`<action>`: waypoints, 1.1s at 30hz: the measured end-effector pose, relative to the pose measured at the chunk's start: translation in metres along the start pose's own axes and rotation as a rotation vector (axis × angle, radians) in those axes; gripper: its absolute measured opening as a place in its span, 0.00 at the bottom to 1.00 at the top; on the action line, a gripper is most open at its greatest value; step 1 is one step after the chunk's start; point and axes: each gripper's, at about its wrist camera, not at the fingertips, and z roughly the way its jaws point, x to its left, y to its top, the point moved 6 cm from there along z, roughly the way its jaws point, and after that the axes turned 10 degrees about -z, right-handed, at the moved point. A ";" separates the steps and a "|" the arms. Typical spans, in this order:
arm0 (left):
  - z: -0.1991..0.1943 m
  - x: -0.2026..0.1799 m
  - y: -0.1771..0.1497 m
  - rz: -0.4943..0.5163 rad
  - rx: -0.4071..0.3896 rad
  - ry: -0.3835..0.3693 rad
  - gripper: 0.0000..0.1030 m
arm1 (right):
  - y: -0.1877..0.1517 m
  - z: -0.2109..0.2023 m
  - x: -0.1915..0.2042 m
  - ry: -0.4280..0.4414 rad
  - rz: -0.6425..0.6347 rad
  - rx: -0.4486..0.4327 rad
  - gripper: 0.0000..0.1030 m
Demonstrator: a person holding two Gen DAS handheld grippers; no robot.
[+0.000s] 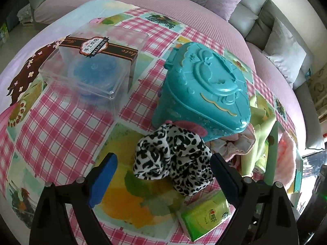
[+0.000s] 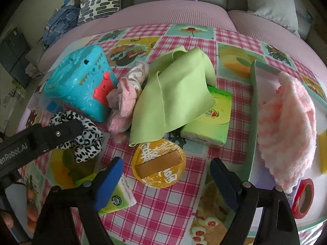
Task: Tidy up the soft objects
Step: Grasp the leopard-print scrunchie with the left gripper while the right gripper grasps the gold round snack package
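Note:
A black-and-white leopard-print cloth (image 1: 173, 163) lies bunched on the checked tablecloth, between the blue pads of my left gripper (image 1: 163, 161), which is open around it; the left pad stands clear of the fabric. In the right wrist view the same leopard cloth (image 2: 87, 134) shows under the left gripper's black body. My right gripper (image 2: 166, 164) is open above a round yellow container (image 2: 159, 163), holding nothing. A green cloth (image 2: 175, 94) is draped over a tissue pack (image 2: 210, 122). A crumpled pink cloth (image 2: 126, 98) lies beside it. A fluffy pink cloth (image 2: 290, 126) rests in a pale green box (image 2: 253, 122).
A teal plastic toy case (image 1: 204, 89) stands just behind the leopard cloth. A clear plastic box (image 1: 85, 69) sits at the far left. A green tissue pack (image 1: 204, 218) lies near the front, a red tape roll (image 2: 304, 198) at the right. A sofa rings the table.

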 end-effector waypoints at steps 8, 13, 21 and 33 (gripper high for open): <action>0.007 0.002 0.001 0.006 0.005 0.002 0.90 | -0.001 0.007 0.002 -0.008 -0.002 0.012 0.83; 0.009 0.000 0.000 0.013 0.004 0.007 0.89 | -0.003 0.009 0.001 -0.023 -0.009 0.013 0.75; 0.007 -0.006 -0.003 0.020 0.022 -0.031 0.63 | -0.002 0.006 0.002 -0.013 -0.017 0.003 0.58; 0.001 -0.014 0.000 0.028 0.008 -0.058 0.33 | -0.002 0.003 0.006 0.013 -0.025 -0.002 0.52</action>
